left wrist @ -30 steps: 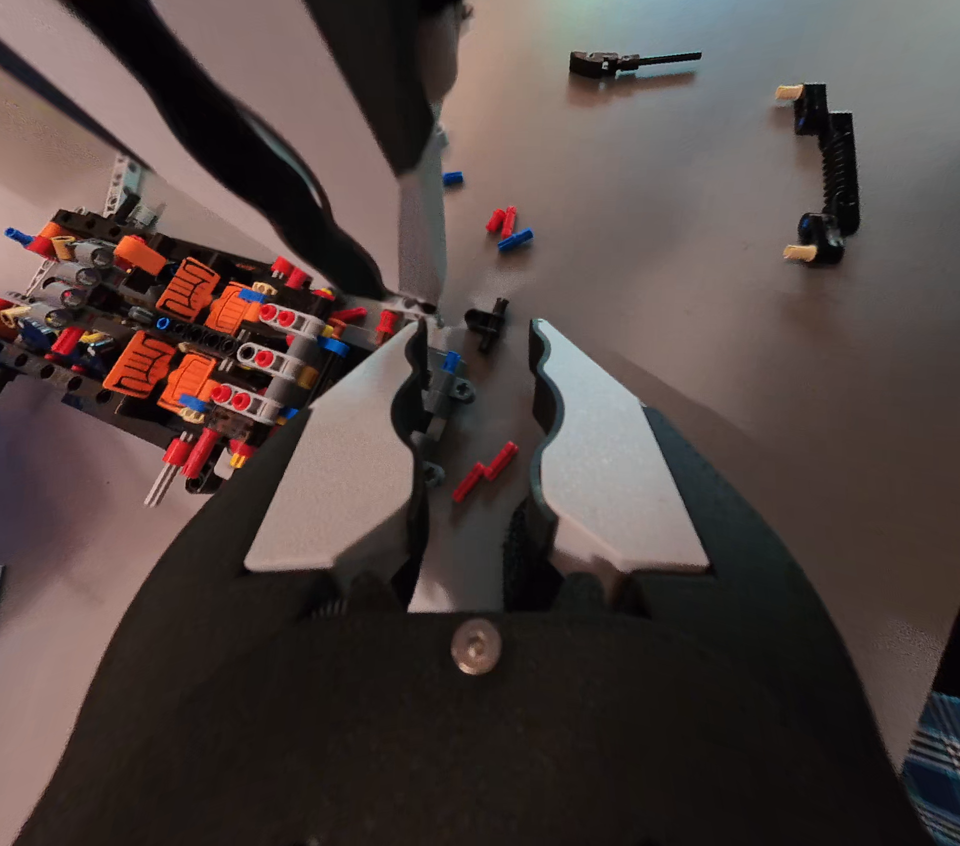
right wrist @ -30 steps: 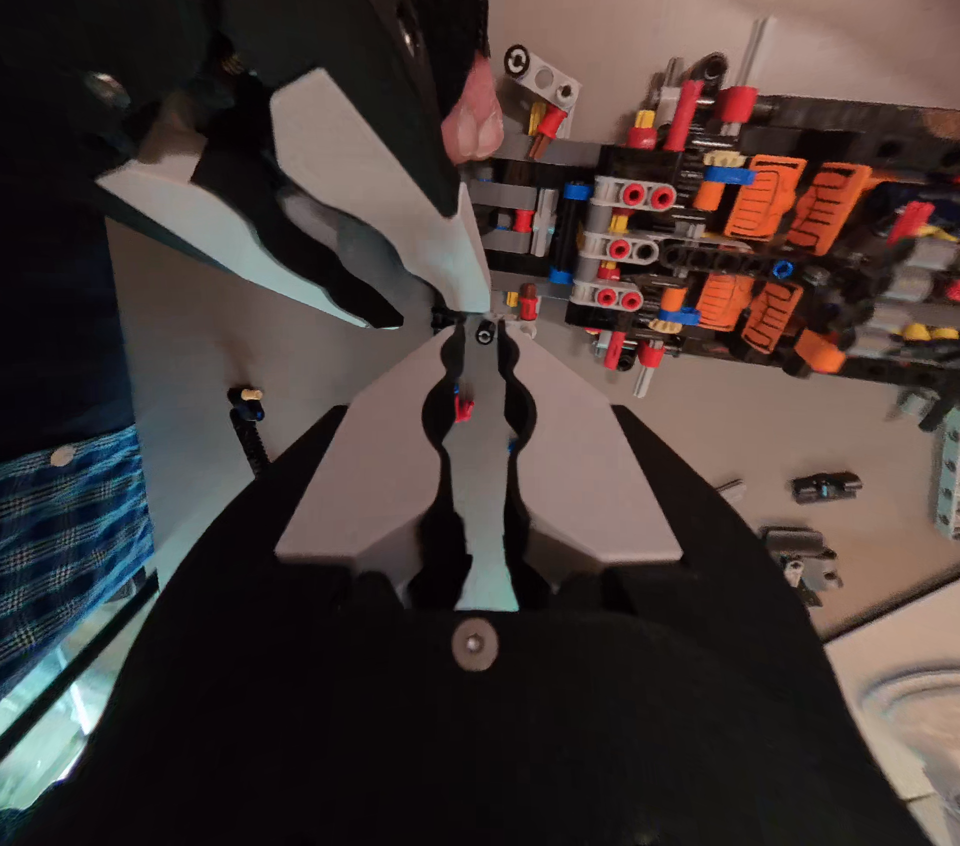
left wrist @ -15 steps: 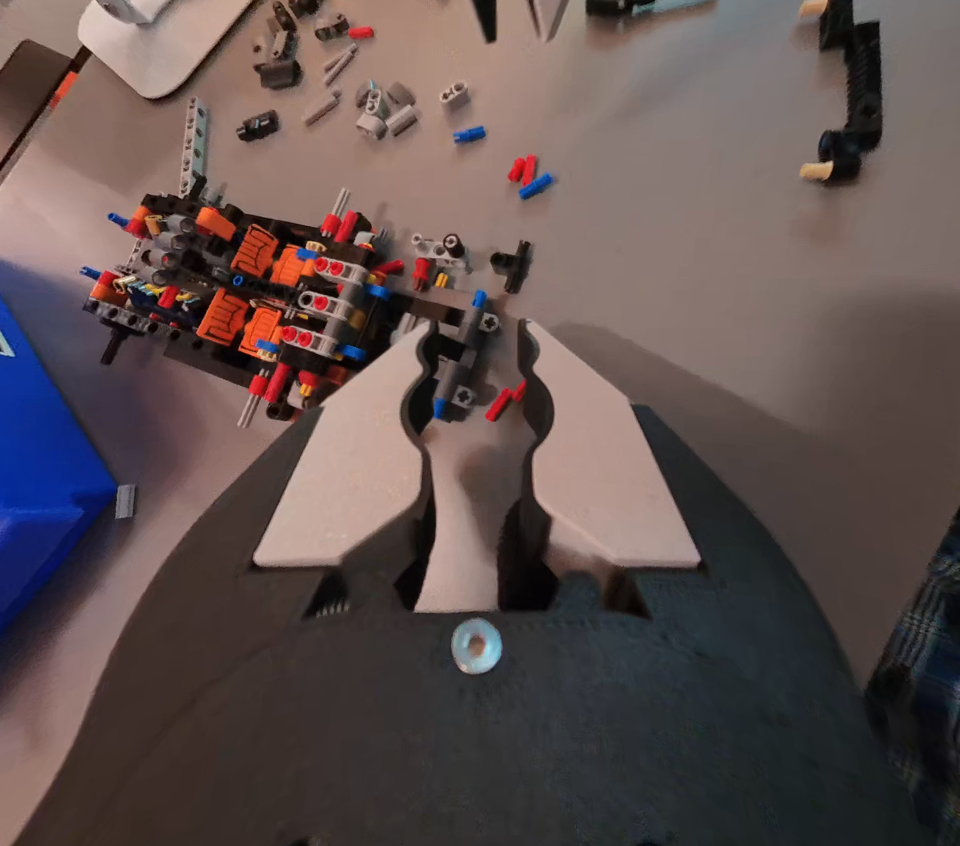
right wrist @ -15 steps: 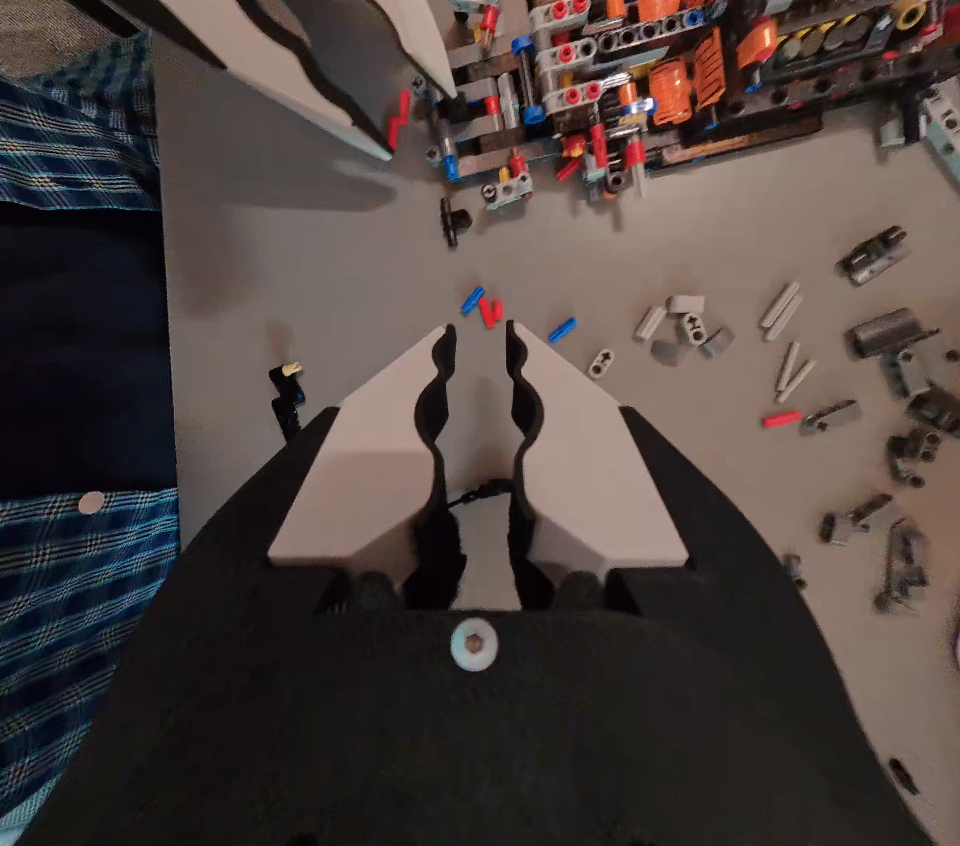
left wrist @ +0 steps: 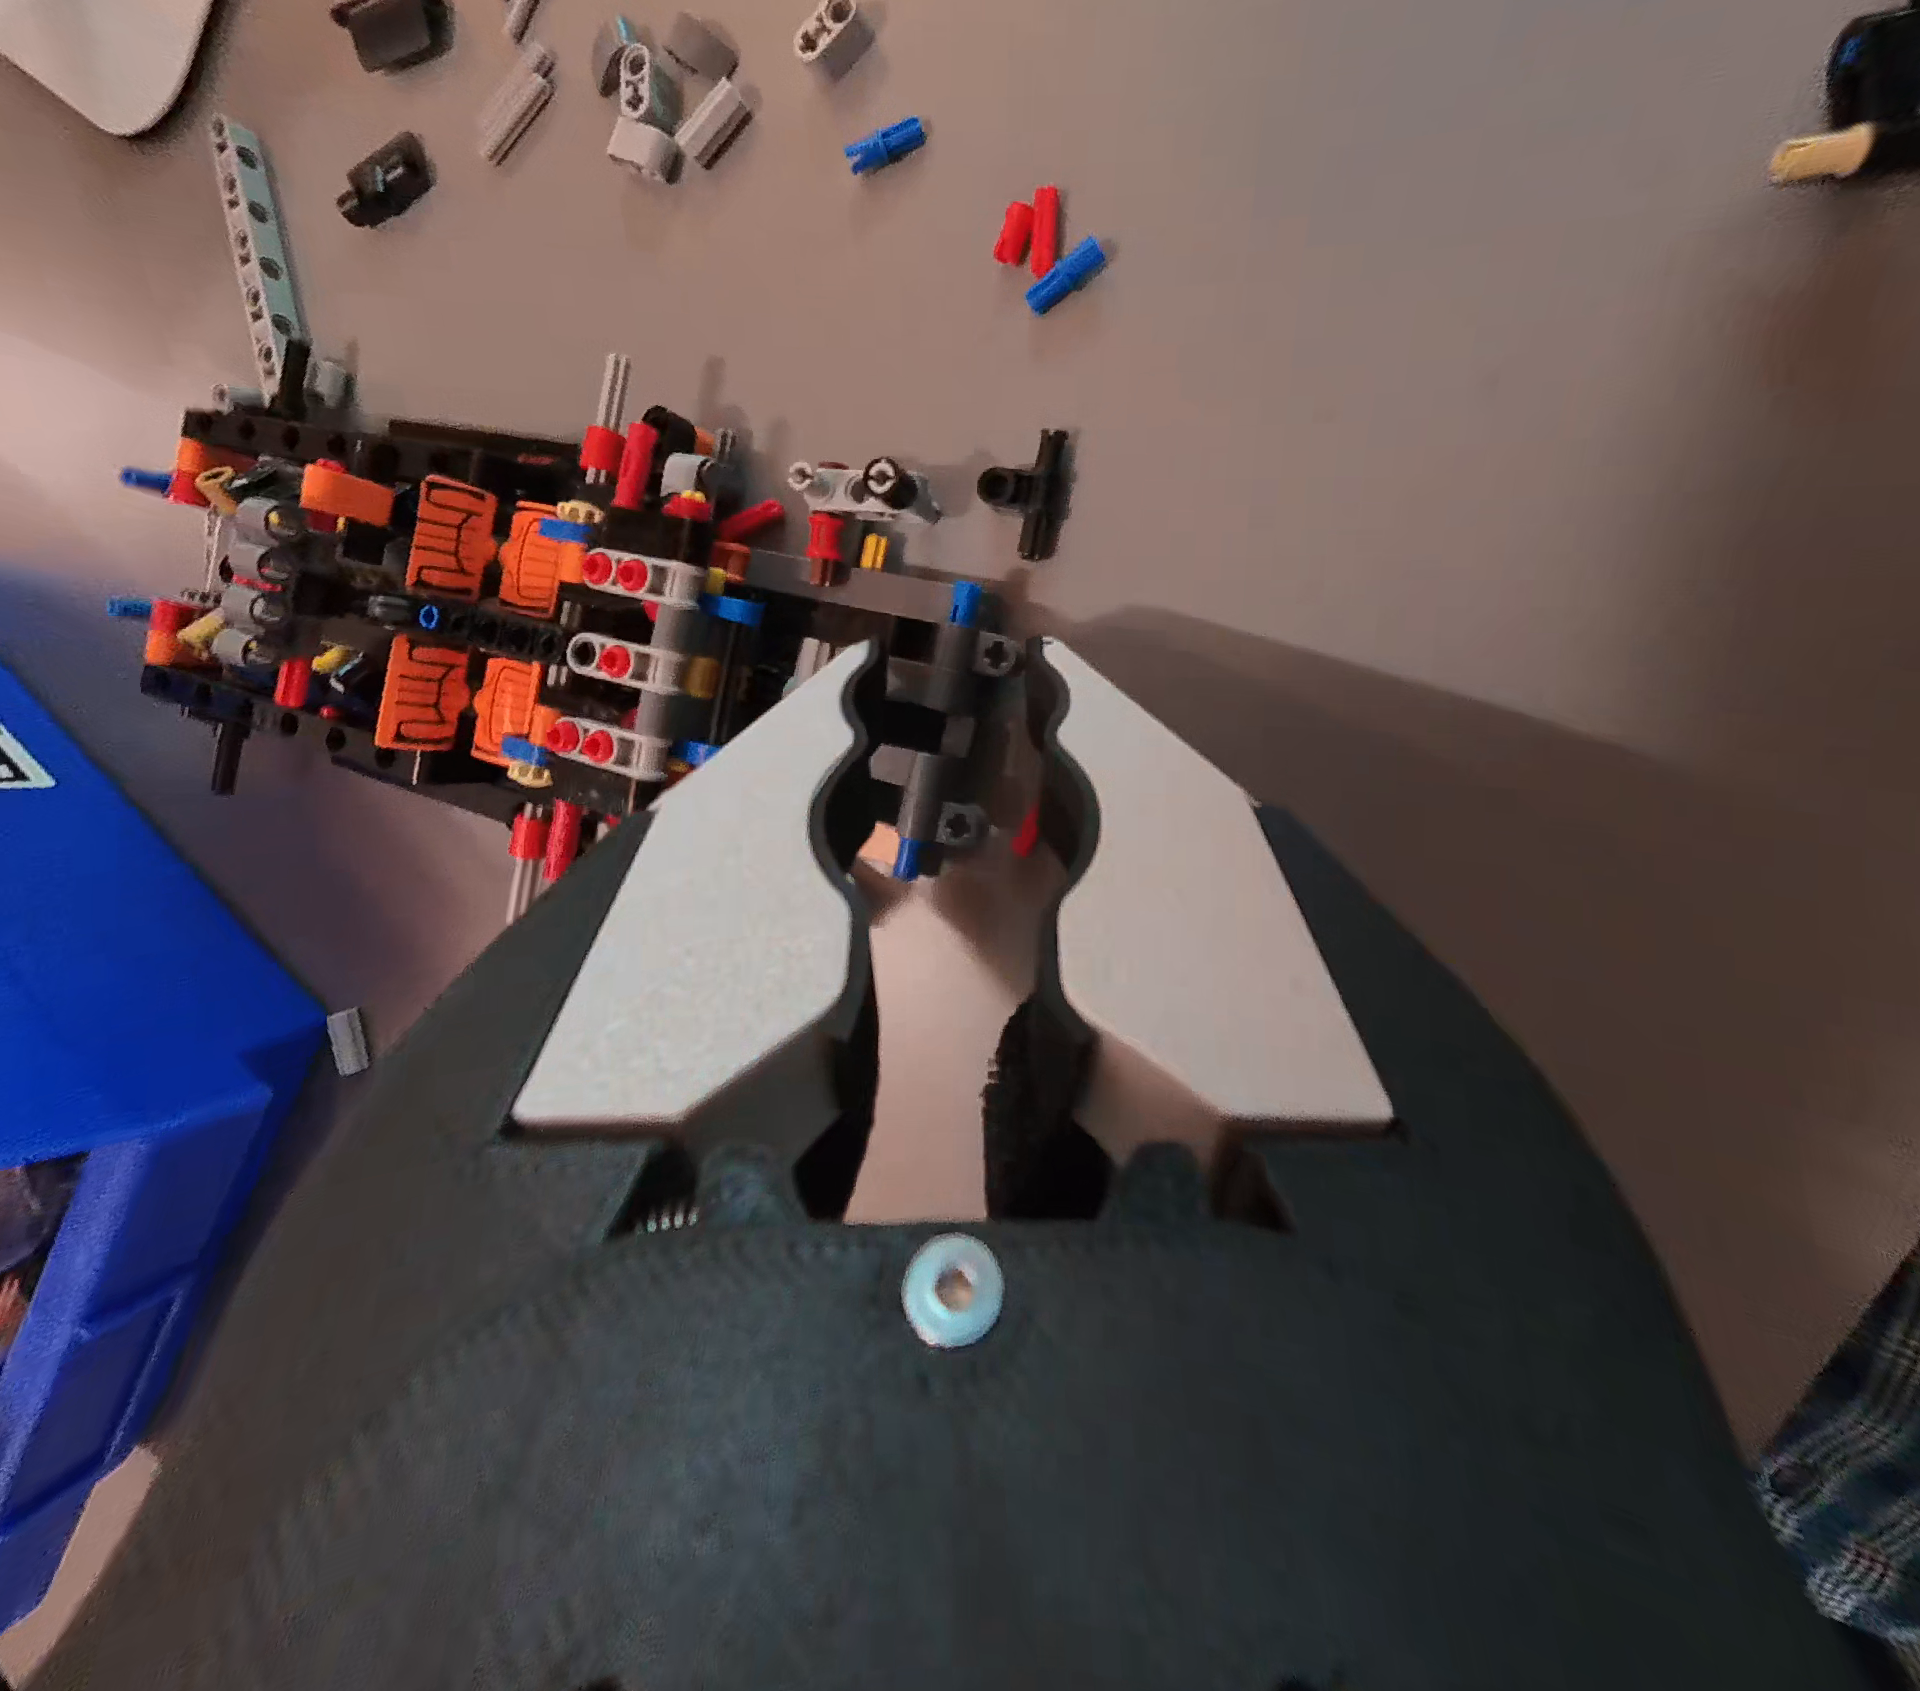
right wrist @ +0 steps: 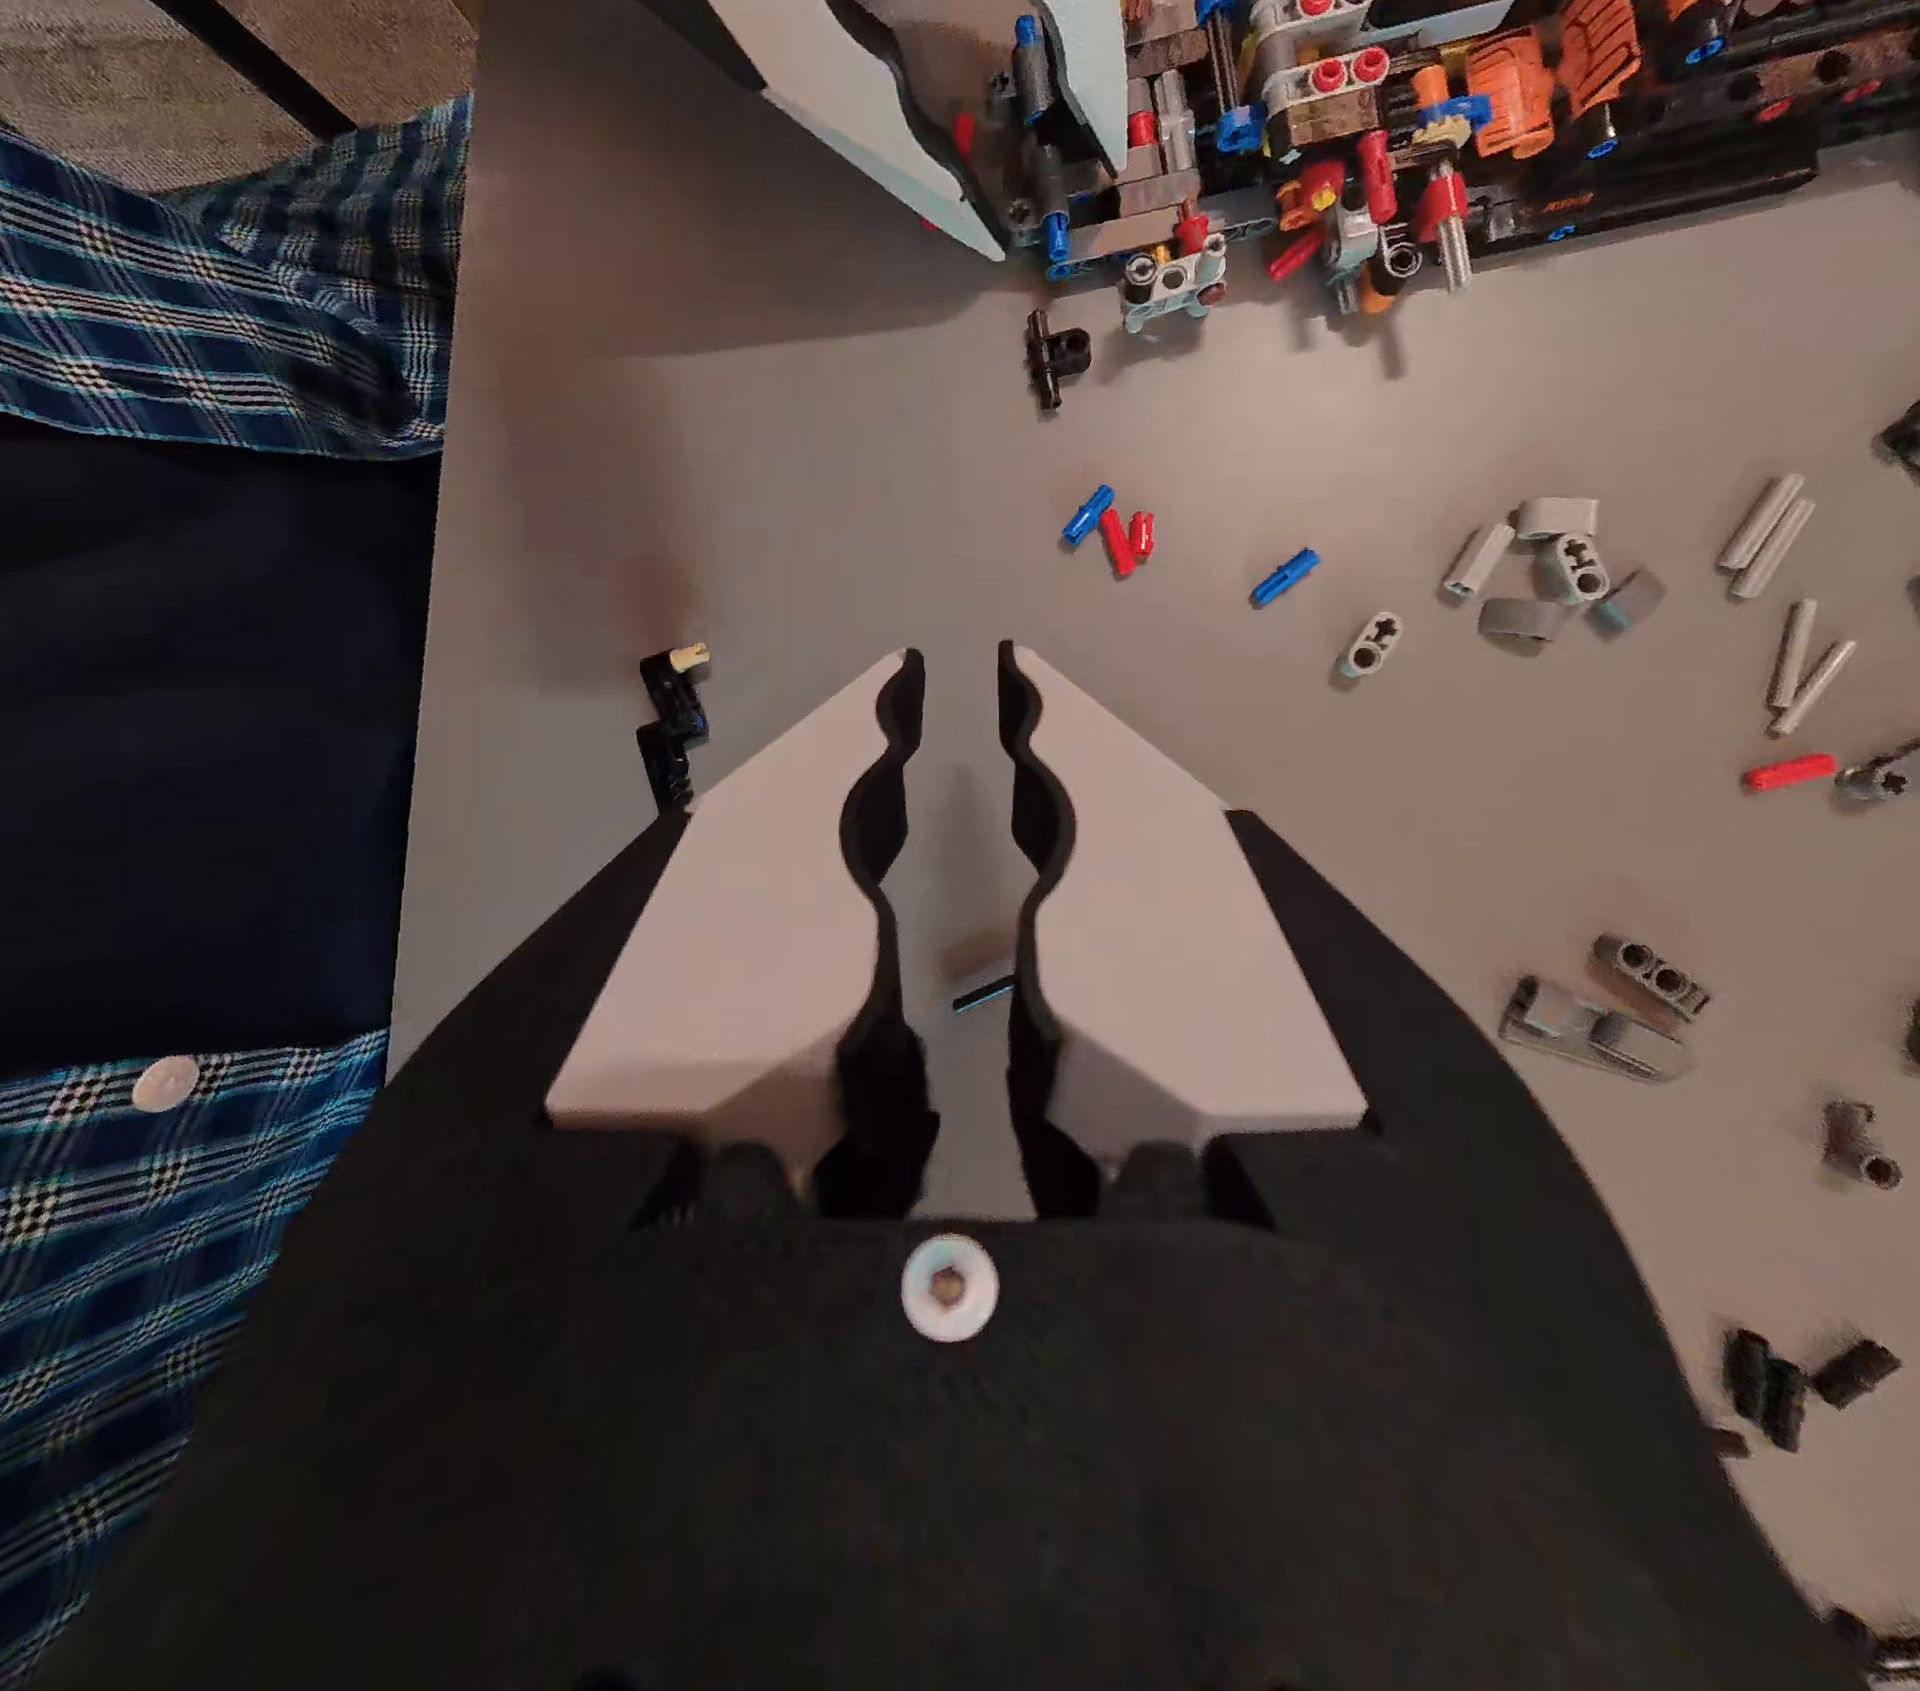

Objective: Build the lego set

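Note:
The orange, black and grey lego model (left wrist: 468,602) lies on the table; it also shows in the right wrist view (right wrist: 1507,31). My left gripper (left wrist: 951,654) is open, its fingers either side of the model's grey end beam (left wrist: 945,737) with blue pins. A red pin (left wrist: 1023,831) lies by its right finger. The right wrist view shows this gripper (right wrist: 1039,187) at the model's end. My right gripper (right wrist: 958,654) is empty, jaws slightly apart, hovering short of two red pins and a blue pin (right wrist: 1112,529).
A black T connector (right wrist: 1055,358) and a small grey sub-assembly (right wrist: 1174,280) lie beside the model. Grey connectors (right wrist: 1548,571), another blue pin (right wrist: 1285,576) and a red axle (right wrist: 1787,774) lie right. A blue box (left wrist: 104,1018) stands left. A person's plaid shirt (right wrist: 208,270) is at the table edge.
My right gripper has pulled back from the model's end and now hangs over the loose pins. My left gripper has risen and stays around the model's end beam.

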The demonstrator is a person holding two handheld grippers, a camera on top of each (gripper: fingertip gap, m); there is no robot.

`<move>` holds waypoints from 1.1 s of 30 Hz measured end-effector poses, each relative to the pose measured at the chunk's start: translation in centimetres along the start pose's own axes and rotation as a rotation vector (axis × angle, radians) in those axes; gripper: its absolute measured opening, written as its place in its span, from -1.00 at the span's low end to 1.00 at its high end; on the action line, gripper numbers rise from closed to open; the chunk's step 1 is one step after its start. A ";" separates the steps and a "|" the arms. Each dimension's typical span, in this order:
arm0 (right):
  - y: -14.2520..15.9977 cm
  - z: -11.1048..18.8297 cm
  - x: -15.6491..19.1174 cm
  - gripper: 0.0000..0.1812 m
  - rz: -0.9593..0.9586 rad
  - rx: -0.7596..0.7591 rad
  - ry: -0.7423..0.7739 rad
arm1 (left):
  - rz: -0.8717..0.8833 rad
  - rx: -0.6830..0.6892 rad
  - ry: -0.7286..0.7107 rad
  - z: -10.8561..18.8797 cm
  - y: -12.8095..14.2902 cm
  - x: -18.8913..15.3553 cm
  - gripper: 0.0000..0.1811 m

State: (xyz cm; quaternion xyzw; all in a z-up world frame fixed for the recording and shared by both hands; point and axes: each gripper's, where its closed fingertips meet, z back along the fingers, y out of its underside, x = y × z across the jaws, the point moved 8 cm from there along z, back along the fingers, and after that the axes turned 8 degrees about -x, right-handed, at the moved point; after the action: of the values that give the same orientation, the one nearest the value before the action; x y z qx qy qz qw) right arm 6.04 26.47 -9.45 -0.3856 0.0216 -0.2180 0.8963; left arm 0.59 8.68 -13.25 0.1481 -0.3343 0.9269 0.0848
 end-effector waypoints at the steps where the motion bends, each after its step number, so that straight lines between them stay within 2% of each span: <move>1: 0.2 0.1 0.0 -0.87 0.004 -0.010 0.003 | 0.002 -0.004 0.012 -0.1 0.0 0.0 -0.74; 2: 0.4 0.3 0.1 -0.87 0.005 -0.019 0.004 | 0.013 -0.011 0.034 -0.1 -0.1 -0.1 -0.82; 11: 2.3 3.3 -0.2 -0.88 -0.044 -0.148 0.015 | 0.096 -0.049 0.038 0.3 -0.2 0.3 -0.82; 18: 4.0 5.7 -0.2 -0.88 -0.098 -0.254 0.033 | 0.296 -0.235 0.078 2.1 -1.1 1.8 -0.82; 22: 4.0 5.5 -0.1 -0.86 -0.122 -0.305 0.027 | 0.405 -0.345 0.076 3.0 -1.2 2.5 -0.83; 28: 2.4 4.9 -0.4 -0.85 -0.166 -0.398 -0.016 | 0.598 -0.550 0.049 4.1 -0.8 2.4 -0.83; 33: 0.3 2.6 -0.7 -0.83 -0.204 -0.438 -0.072 | 0.720 -0.693 0.006 4.8 -0.3 1.8 -0.83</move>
State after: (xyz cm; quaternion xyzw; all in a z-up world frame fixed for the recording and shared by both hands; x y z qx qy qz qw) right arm 6.03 28.76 -7.94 -0.5783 -0.0024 -0.2836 0.7650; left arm 0.06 5.94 -9.00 -0.0162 -0.6523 0.7321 -0.1956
